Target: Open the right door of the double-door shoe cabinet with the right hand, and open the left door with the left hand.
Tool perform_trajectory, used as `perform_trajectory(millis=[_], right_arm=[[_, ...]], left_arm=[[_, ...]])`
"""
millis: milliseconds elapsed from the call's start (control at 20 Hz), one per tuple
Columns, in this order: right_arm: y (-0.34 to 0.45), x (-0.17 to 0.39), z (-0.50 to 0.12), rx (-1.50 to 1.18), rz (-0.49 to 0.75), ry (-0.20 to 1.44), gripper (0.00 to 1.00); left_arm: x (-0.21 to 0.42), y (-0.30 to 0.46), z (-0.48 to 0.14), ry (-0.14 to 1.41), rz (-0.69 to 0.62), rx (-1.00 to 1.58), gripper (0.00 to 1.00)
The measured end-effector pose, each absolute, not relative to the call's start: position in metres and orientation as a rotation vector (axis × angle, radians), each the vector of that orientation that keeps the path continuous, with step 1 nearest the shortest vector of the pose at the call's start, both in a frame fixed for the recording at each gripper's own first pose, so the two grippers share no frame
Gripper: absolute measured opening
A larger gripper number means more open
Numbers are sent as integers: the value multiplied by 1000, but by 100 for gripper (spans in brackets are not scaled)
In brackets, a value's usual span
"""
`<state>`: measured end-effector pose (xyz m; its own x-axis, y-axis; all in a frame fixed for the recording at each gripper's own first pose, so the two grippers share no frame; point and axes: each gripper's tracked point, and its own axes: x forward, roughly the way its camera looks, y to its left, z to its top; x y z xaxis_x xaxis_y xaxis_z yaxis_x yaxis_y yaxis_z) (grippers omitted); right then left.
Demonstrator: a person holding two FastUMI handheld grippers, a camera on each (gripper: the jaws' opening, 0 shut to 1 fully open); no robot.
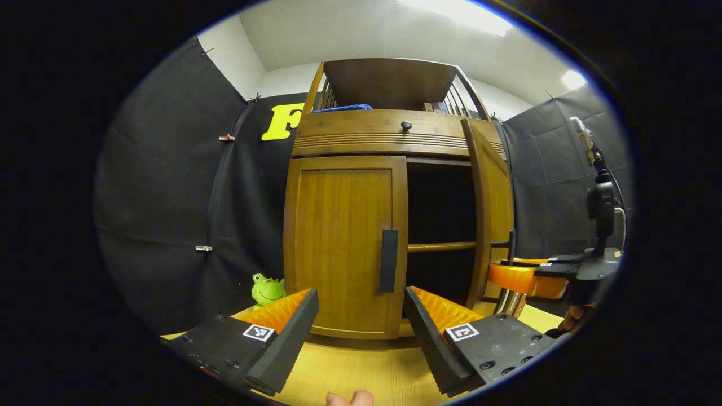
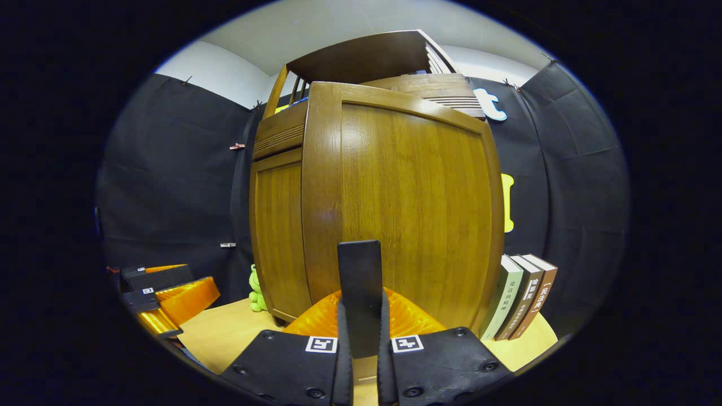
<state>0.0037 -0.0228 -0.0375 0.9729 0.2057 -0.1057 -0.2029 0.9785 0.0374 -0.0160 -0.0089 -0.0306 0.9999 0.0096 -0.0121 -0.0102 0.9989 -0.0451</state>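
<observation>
- Left gripper view: left gripper point(image 1: 361, 332) fingers spread, facing closed left door point(image 1: 344, 242); dark shelf interior exposed.
- Right gripper view: right gripper point(image 2: 361, 344) clamps the right door handle point(image 2: 359, 282); glossy wood-grain right door point(image 2: 406, 208) swung out.

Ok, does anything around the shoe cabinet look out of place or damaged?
Nothing stands out. The right door is swung open, with the right gripper clamped on its handle; the left door is shut.

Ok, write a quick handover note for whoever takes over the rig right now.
Right claw: shut on the right door's handle; the right door is swung open, with the shelf inside on show.
Left claw: open, empty, facing the left door's handle without touching it.
Done: right door open.
Left: grip the left door's handle and pull the left door, now shut, open.
</observation>
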Motion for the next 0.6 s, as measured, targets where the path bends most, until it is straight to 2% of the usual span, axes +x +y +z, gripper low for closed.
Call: perform_trajectory(millis=[150, 200, 250, 400, 450, 500, 600], right_arm=[[-37, -13, -33, 38, 206, 112, 20], [-43, -17, -32, 42, 206, 108, 24], [-47, -21, -30, 41, 207, 106, 20], [-67, -34, -26, 42, 199, 101, 20], [-74, -39, -25, 35, 193, 99, 24], [-81, -43, -22, 24, 186, 95, 20], [-96, -51, -21, 8, 166, 89, 20]], left_arm=[[-9, -23, -34, 23, -12, -39, 94], [-6, -27, -33, 23, -15, -35, 94], [-2, -29, -33, 22, -19, -33, 95], [11, -37, -38, 29, -31, -41, 95], [16, -39, -39, 32, -36, -44, 95], [20, -42, -39, 34, -37, -45, 95], [25, -47, -42, 30, -41, -40, 94]])
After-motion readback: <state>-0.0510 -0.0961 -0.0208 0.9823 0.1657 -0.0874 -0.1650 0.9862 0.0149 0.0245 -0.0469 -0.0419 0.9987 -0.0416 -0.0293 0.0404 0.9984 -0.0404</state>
